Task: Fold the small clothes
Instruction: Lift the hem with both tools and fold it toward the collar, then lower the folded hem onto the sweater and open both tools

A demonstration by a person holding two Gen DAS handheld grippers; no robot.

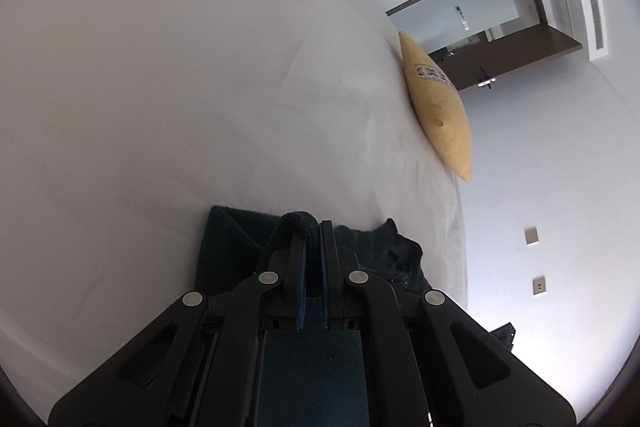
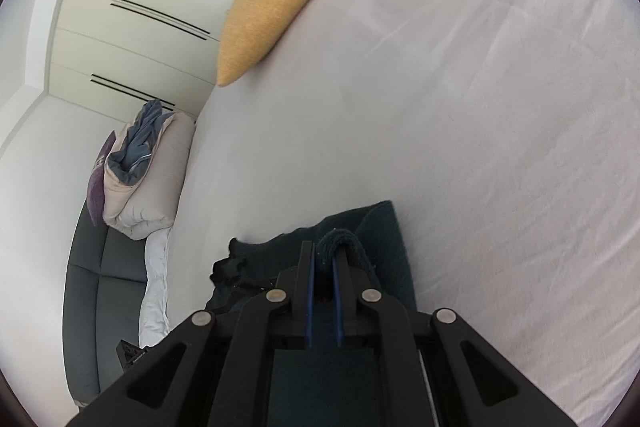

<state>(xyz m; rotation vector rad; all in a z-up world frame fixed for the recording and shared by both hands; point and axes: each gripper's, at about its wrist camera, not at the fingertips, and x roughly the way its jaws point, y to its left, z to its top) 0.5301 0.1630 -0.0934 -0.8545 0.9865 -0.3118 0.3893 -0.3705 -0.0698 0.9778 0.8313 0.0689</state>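
A dark teal garment (image 1: 232, 239) lies on the white bed (image 1: 160, 87). My left gripper (image 1: 313, 229) is shut on a rolled edge of it, which bulges up between the blue pads. The cloth spreads left of the fingers and bunches to their right. In the right wrist view the same dark teal garment (image 2: 384, 239) lies under my right gripper (image 2: 325, 249), which is shut on another thick edge of it; the cloth loops over the right finger. Part of the garment is hidden below both grippers.
A yellow cushion (image 1: 436, 107) stands at the bed's far edge, also seen as the cushion (image 2: 276, 3) in the right wrist view. A folded duvet with a blue cloth (image 2: 144, 163) rests on a grey sofa (image 2: 100, 287) beside the white bed (image 2: 480, 107).
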